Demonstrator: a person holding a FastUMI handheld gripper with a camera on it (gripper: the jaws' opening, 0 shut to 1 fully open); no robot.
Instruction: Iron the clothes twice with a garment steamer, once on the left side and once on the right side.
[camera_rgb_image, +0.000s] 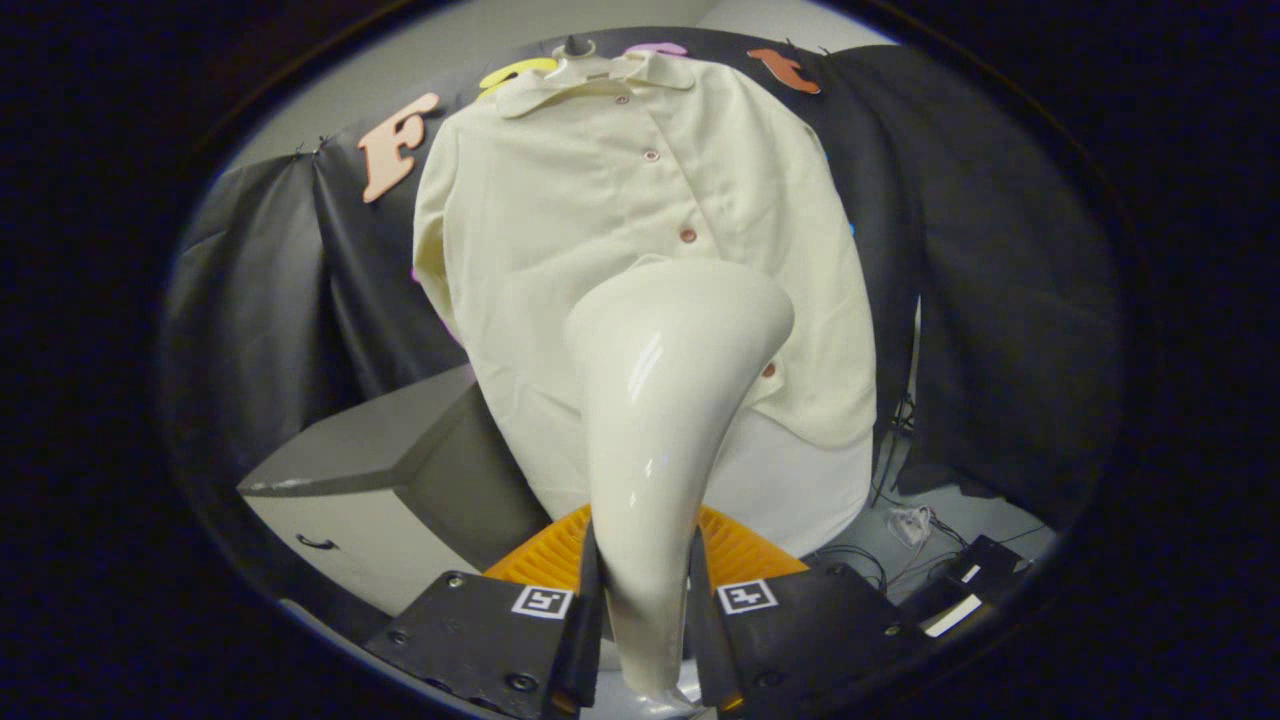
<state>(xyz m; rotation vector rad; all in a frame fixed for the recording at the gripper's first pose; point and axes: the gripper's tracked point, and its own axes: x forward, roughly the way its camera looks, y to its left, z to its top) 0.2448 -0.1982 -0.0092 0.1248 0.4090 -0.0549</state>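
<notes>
Here, the gripper (643, 610) clamps both fingers on the cream garment steamer (665, 400), its long neck pointing straight ahead at the hanging button-front shirt (560, 230) just beyond.

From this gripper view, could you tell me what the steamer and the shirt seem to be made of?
The steamer, clamped between the gripper fingers, looks like glossy cream plastic: bright streak reflections run along its smooth body. The shirt hanging beyond it looks like matte woven cloth, perhaps cotton: soft folds, no shine, small buttons.
</notes>
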